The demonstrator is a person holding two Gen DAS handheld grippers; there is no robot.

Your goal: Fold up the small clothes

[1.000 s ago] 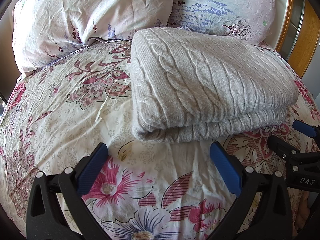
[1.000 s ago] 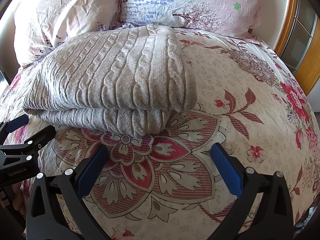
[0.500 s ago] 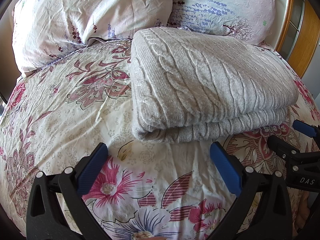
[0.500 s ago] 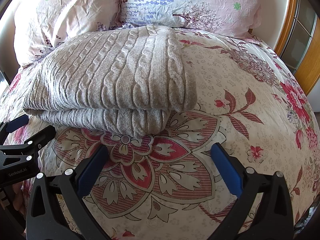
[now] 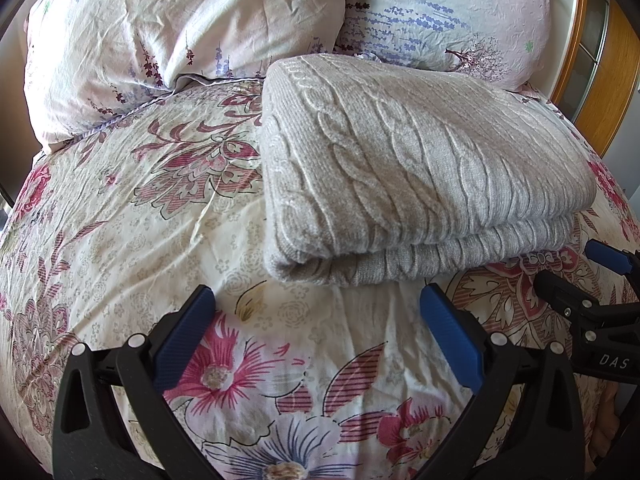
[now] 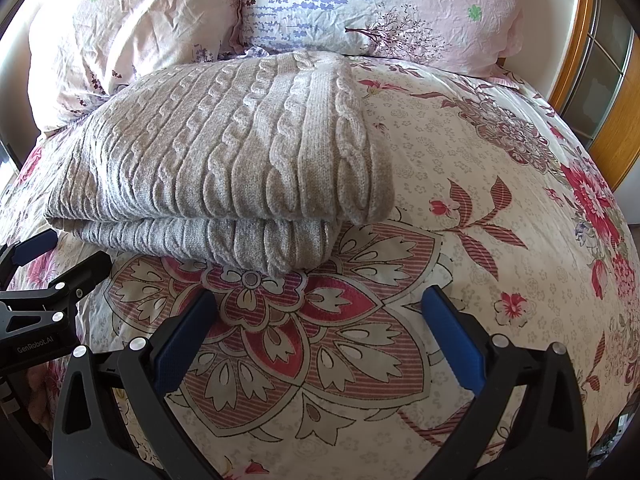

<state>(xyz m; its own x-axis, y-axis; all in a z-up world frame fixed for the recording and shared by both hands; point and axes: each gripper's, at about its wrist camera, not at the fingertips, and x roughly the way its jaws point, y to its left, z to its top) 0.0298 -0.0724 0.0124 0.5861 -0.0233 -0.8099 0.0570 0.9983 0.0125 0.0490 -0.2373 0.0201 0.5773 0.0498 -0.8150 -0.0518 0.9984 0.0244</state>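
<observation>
Holding nothing, your left gripper [image 5: 316,332] & right gripper [image 6: 318,334] gape wide just short of the folded sweater [image 5: 420,172] on the bed [image 5: 120,240]. Thick, soft, floppy knit; pinch all layers at near corners.

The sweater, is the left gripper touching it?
Apart. In the left wrist view, bare floral bedspread shows between the open left gripper and the folded sweater.

We view low, close, facing the pillows [image 5: 180,40]; both wrist views share the folded grey cable-knit sweater [image 5: 420,168] [image 6: 240,152].
</observation>
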